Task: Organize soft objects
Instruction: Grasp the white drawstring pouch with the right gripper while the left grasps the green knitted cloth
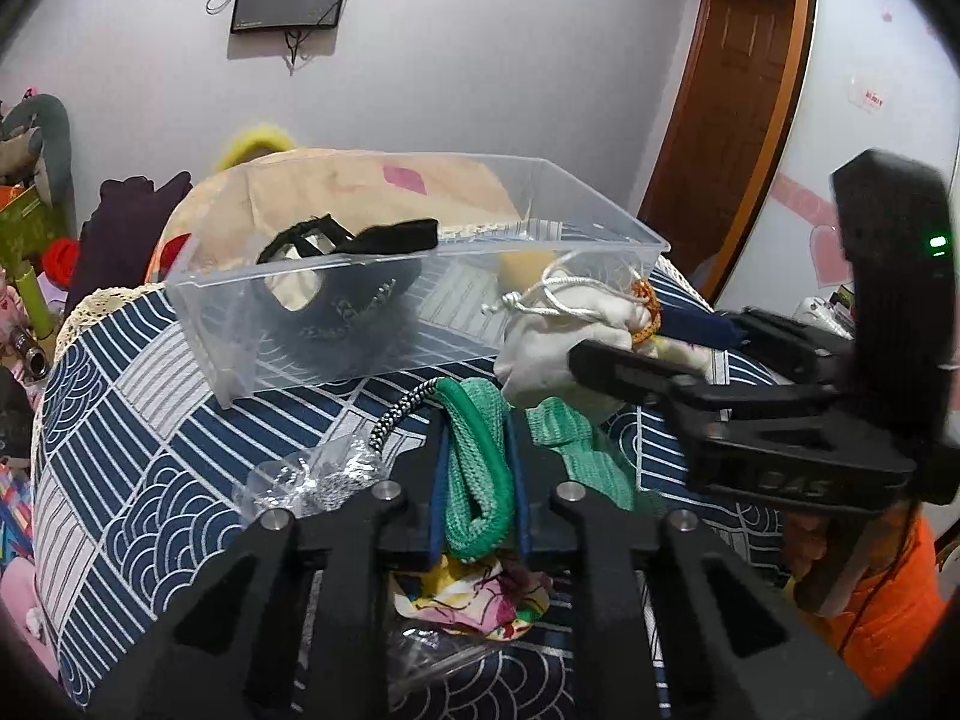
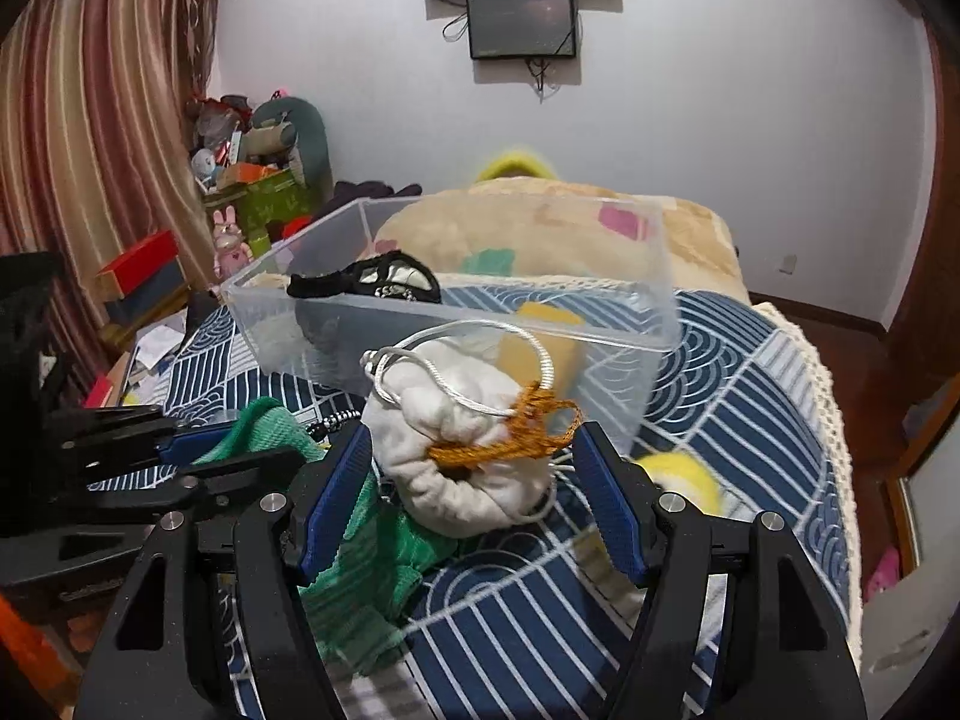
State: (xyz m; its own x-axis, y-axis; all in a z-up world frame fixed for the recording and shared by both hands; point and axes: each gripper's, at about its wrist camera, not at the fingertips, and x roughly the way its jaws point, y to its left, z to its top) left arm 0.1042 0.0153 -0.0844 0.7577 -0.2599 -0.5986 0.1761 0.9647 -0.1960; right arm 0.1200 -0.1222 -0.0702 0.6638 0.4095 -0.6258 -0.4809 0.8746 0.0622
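Right tongs (image 2: 474, 468) are pinching the white pouch (image 2: 462, 450) at mid-frame, just before the clear box (image 2: 456, 324); lifting over the rim first looks wise. Left tongs (image 1: 477, 480) are squeezing the green cloth (image 1: 480, 468), lower centre.

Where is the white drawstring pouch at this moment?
In the right wrist view the white drawstring pouch sits centre, between the right gripper fingers, just before the clear plastic bin, beside green mesh cloth.

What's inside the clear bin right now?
In the clear bin: a black strappy piece draped over the near rim, something pale beneath it, and a yellow item. The white pouch hides part of the floor.
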